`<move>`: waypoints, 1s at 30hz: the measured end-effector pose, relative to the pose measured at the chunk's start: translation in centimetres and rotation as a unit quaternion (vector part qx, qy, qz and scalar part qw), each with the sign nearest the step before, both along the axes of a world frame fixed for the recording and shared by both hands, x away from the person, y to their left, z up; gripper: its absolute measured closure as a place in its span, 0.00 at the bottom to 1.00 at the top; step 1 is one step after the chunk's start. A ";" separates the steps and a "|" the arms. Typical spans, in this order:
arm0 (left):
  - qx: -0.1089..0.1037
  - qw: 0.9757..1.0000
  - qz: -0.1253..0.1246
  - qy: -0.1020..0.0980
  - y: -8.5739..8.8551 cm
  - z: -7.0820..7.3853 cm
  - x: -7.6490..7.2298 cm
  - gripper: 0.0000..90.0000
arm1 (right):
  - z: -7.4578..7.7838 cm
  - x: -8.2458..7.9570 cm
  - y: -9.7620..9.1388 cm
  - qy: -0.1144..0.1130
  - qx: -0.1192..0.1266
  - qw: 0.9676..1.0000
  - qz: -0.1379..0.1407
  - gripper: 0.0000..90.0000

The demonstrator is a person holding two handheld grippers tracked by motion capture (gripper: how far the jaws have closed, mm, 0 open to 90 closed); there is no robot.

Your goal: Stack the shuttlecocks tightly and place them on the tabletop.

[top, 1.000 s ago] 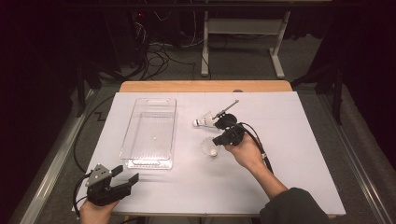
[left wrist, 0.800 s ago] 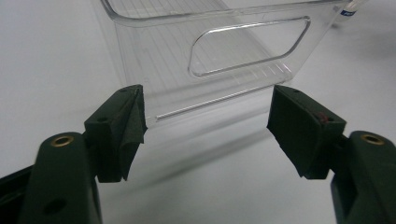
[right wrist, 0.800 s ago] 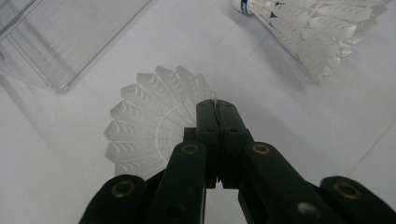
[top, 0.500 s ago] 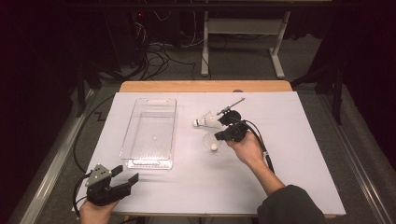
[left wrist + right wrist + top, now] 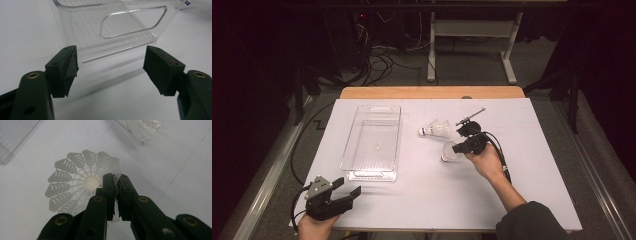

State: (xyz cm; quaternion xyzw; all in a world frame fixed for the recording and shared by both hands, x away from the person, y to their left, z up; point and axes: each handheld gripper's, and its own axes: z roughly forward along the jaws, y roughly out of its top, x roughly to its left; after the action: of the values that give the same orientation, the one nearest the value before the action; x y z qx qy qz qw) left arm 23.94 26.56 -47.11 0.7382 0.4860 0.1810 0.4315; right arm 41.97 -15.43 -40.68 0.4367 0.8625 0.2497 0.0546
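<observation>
Pinching a shuttlecock's [image 5: 80, 186] skirt rim — right claw [image 5: 115, 185] just easing, left claw [image 5: 110, 66] spread — near clear bin [image 5: 117, 27].

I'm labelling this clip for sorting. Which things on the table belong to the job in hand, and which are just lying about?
In the job:
- shuttlecock, its skirt pinched in the right gripper
- second shuttlecock, lying on its side
- clear bin, the likely destination

Lying about:
- slim metal tool at the far side
- left gripper, idle, jaws open
</observation>
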 end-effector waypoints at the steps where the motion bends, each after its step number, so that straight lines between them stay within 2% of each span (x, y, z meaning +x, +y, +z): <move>1: 0.000 1.000 0.001 0.000 0.0 0.0 0.0 0.32 | -0.1 0.0 -0.1 0.000 0.000 1.000 -0.002 0.95; 14: -0.001 1.000 0.000 -0.001 0.0 0.0 0.0 0.32 | -1.0 0.2 -1.1 0.003 -0.008 1.000 -0.019 0.91; 30: 0.002 1.000 0.000 0.001 -0.1 0.0 0.0 0.32 | -2.1 0.2 -2.4 0.010 0.002 0.999 -0.032 0.89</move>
State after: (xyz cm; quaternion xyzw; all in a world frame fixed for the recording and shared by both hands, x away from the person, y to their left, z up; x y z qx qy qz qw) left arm 23.94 26.47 -47.15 0.7394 0.4858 0.1810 0.4296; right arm 42.16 -17.86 -42.83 0.4664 0.8482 0.2452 0.0532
